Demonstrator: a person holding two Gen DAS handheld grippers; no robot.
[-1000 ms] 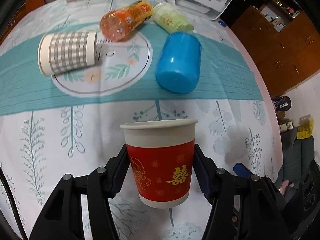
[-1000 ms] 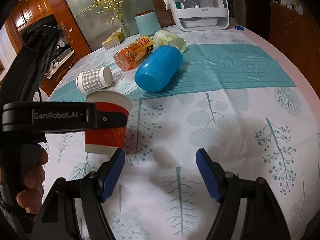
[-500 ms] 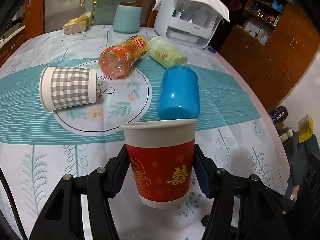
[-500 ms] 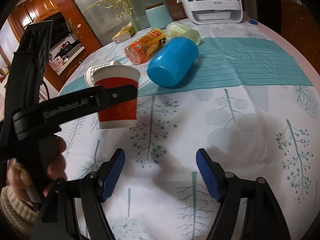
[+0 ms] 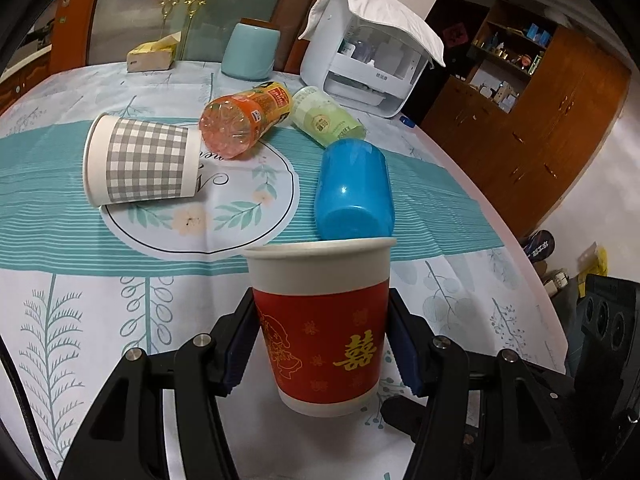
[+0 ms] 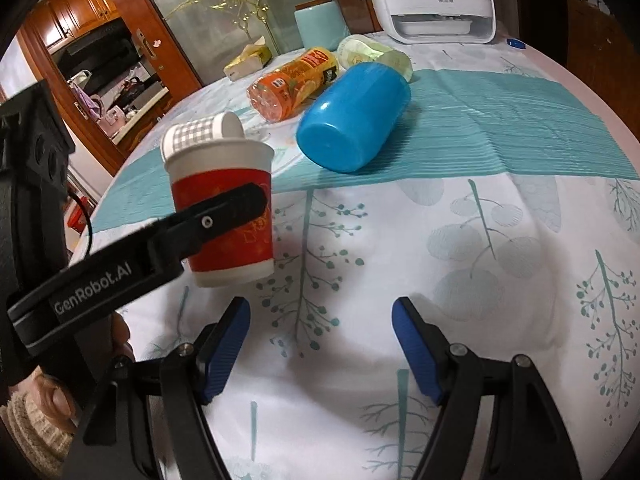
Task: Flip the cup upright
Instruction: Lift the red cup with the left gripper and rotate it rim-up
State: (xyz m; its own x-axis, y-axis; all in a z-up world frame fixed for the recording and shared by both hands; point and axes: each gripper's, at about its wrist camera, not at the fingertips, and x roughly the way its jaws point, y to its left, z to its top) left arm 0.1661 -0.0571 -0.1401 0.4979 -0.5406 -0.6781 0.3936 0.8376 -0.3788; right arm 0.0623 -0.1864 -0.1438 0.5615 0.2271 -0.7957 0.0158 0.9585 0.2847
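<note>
My left gripper [image 5: 322, 340] is shut on a red paper cup [image 5: 320, 332] with a white rim and gold characters. The cup stands upright, its base low over the tablecloth. In the right wrist view the same cup [image 6: 224, 216] sits at the left with the left gripper's black finger [image 6: 224, 212] across it. My right gripper [image 6: 320, 348] is open and empty over the white cloth near the front. A grey checked paper cup [image 5: 140, 160] and a blue plastic cup [image 5: 352, 192] lie on their sides behind.
An orange bottle [image 5: 244, 120] and a pale green bottle [image 5: 324, 120] lie on their sides at mid-table. A white appliance [image 5: 368, 64], a light blue jar [image 5: 250, 54] and a yellow tissue pack [image 5: 154, 54] stand at the back. The table edge [image 5: 532, 300] curves down the right.
The left gripper has tilted level and lowered the red cup toward the cloth, nearer the right gripper. The right gripper has stayed open and hardly moved.
</note>
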